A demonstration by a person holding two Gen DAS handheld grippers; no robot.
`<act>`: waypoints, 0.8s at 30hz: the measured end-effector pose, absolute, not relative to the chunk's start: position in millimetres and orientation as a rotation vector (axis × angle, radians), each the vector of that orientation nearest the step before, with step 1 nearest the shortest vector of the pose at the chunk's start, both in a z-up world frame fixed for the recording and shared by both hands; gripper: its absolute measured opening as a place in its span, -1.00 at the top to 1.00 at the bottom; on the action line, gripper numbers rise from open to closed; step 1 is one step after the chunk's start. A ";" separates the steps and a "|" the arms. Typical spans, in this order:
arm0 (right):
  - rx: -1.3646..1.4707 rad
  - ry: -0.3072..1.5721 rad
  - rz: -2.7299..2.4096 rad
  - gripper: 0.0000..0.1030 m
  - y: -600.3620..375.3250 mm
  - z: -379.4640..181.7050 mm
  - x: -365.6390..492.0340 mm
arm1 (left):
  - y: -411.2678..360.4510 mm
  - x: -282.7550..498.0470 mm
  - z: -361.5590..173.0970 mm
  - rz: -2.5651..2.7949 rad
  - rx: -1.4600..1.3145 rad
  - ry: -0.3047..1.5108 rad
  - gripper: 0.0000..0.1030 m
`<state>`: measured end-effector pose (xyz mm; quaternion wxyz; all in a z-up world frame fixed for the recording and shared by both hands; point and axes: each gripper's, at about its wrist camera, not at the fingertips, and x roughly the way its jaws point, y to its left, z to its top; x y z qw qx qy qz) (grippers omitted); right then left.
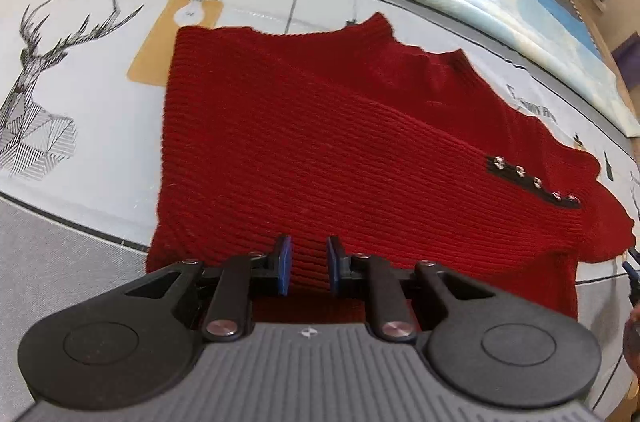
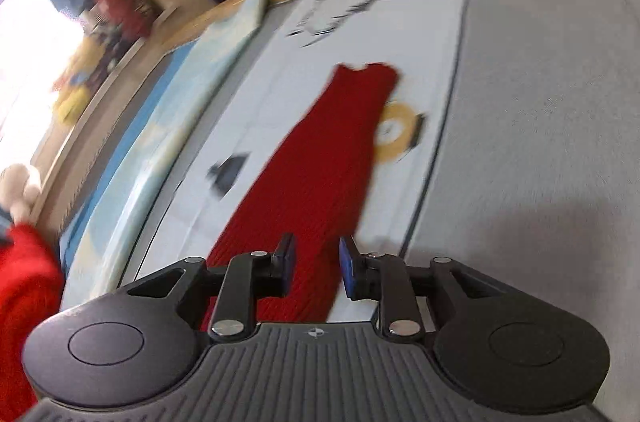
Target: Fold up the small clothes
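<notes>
A red knit sweater (image 1: 320, 150) is lying flat on the printed bed sheet (image 1: 100, 126), its near hem right at the left gripper (image 1: 307, 268), whose jaws are standing spread with knit showing between them. The right gripper (image 2: 317, 268) is hovering over the sweater's end, jaws likewise spread and holding nothing. To fold cleanly, both should probably be pinching matching hem corners and lifting evenly, keeping the studded black strip (image 1: 534, 182) from bunching.

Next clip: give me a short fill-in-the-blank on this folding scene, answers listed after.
1. The knitted sweater lying on the bed is ____ in colour.
2. The bedsheet beside it carries a line drawing of a ____.
3. The left gripper has its fingers ____, with nothing between them.
4. The pads on the right gripper fingers are ____.

Answers: red; deer; open; blue
</notes>
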<state>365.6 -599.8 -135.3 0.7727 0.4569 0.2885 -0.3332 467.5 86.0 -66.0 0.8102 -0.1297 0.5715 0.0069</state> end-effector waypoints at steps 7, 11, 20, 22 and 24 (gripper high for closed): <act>1.069 0.590 -0.649 0.32 -632.0 -173.8 370.4 | 82.5 469.0 -69.3 0.021 -0.248 1.225 0.62; 1.016 0.581 -0.637 0.75 -630.6 -175.9 380.7 | 83.8 468.5 -64.6 0.017 -0.253 1.212 0.62; 0.694 0.485 -0.583 0.78 -565.8 -90.0 407.5 | 108.9 464.1 -43.8 0.042 -0.321 1.164 0.62; 0.562 0.442 -0.456 0.78 -521.2 -55.8 417.3 | 118.3 464.6 -37.2 0.056 -0.346 1.148 0.62; 0.401 0.411 -0.300 0.79 -461.6 -25.4 425.8 | 130.2 462.9 -28.7 0.072 -0.382 1.129 0.62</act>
